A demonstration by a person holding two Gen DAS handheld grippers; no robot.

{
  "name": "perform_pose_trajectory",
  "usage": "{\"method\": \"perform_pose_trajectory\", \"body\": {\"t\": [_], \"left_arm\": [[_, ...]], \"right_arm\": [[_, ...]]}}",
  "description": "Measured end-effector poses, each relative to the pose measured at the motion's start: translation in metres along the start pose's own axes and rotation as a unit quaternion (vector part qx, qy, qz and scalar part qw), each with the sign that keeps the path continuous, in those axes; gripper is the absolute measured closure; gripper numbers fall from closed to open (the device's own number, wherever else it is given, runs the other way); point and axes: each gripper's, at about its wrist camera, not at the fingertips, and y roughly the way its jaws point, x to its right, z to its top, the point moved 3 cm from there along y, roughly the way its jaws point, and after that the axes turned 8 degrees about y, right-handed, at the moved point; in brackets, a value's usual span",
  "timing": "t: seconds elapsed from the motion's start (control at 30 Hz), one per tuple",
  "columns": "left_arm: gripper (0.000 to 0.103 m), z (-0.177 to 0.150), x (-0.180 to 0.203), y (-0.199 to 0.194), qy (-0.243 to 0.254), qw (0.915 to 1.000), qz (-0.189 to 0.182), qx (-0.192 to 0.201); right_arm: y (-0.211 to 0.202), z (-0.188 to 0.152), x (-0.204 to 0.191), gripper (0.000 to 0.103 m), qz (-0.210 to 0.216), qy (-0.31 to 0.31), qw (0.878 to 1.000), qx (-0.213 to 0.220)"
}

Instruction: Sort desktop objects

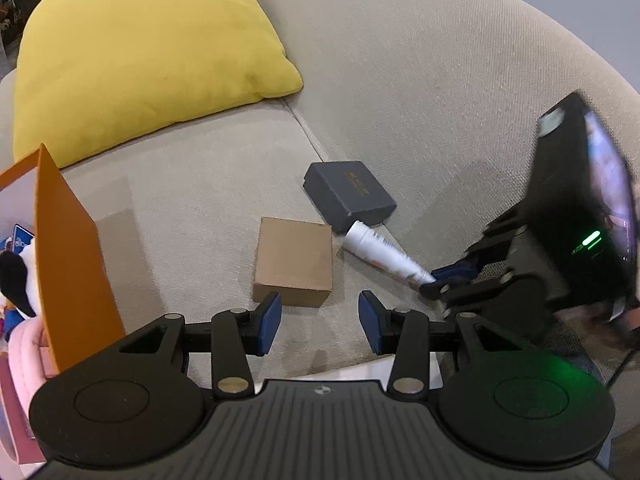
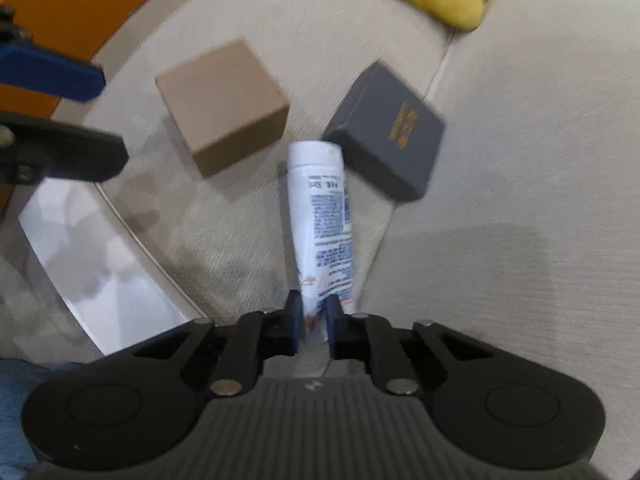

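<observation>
Beige sofa seat (image 1: 208,184), everything's beside the brown cardboard box (image 1: 294,266). Right gripper (image 2: 313,320) is clamped on the white tube's (image 2: 320,216) crimped end; left gripper (image 1: 319,320) gapes empty just in front. Dark gift box (image 1: 348,194) behind, orange bin (image 1: 68,248) left already holds some toys, so I'd say three items to go.

A beige fabric sofa seat (image 1: 192,208) carries everything here. A brown cardboard box (image 1: 294,266) sits near the seat's front edge. Just behind it, toward the seam where the seat meets the backrest, lies a dark grey box (image 1: 348,194) with gold print on its lid. A white tube (image 1: 384,256) lies between and beside them, its cap end touching the grey box. A yellow cushion (image 1: 148,52) rests at the back of the seat, and an orange box (image 1: 72,260) stands at its far side edge.
</observation>
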Motion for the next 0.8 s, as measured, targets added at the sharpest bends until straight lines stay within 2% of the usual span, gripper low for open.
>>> {"method": "perform_pose_trajectory", "body": {"t": [0.27,0.5,0.8], "left_arm": [[0.053,0.006,0.001,-0.006,-0.003,0.9999,-0.002,0.011],[0.053,0.010,0.001,-0.008,0.000,0.9999,0.003,0.013],[0.053,0.015,0.005,0.003,0.005,1.0000,0.001,0.008]], "right_arm": [[-0.051,0.013,0.019,0.095,0.032,0.046,0.997,0.050],[-0.031,0.035,0.018,0.095,0.057,0.102,0.991,0.058],[-0.031,0.016,0.027,0.088,0.073,0.145,0.986,0.029]]}}
